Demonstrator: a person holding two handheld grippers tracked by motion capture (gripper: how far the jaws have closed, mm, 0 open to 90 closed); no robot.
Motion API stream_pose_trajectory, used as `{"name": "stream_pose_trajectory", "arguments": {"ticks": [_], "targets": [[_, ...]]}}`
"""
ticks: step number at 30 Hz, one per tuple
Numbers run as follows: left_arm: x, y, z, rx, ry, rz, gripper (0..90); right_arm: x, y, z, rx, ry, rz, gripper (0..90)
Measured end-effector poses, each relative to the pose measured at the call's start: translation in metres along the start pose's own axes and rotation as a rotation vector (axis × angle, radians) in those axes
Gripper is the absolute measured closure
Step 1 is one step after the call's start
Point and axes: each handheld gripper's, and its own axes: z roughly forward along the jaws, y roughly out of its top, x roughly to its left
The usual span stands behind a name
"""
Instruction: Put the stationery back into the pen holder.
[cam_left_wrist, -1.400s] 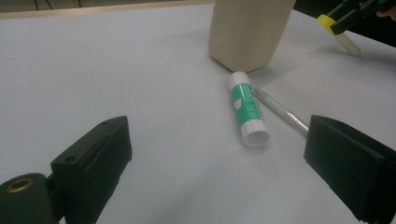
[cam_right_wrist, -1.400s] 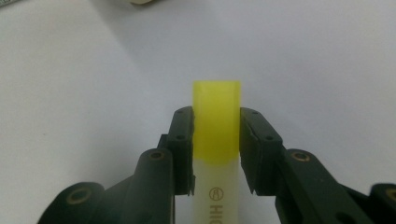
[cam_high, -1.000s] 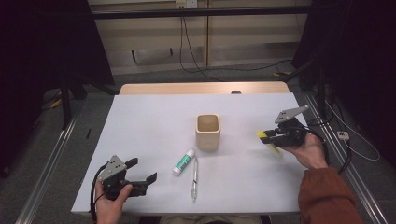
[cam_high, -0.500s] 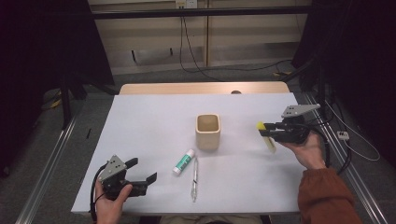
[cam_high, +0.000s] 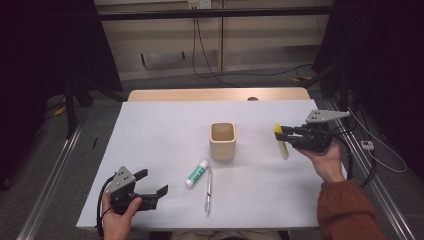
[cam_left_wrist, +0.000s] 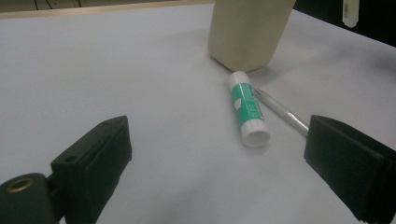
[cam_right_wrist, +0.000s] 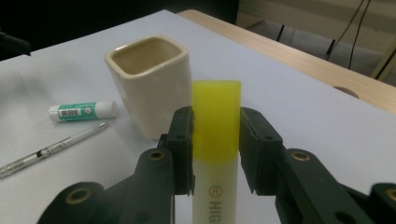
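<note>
white table: beige cup, glue stick, pen.

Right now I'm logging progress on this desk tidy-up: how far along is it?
Nothing looks stowed: what shows of the inside of the beige cup is bare. In hand: the right gripper has its jaws clamped on the yellow-capped highlighter, lifted off the table to the cup's right. Left: the glue stick and pen lie on the table, and the left gripper rests open, holding nothing.

The scene contained one cup, one glue stick, one pen, one highlighter and two grippers.
</note>
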Motion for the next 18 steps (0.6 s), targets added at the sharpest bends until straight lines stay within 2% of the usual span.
{"name": "stream_pose_trajectory", "arguments": {"ticks": [7,18], "targets": [[0.000,0.000,0.000,0.000,0.001,0.001,7.4,0.015,0.010,0.001,-0.072,-0.009,-0.037,67.6],[0.000,0.000,0.001,0.000,0.006,-0.005,7.4,0.027,0.023,0.015,-0.101,0.013,-0.057,67.6]]}}
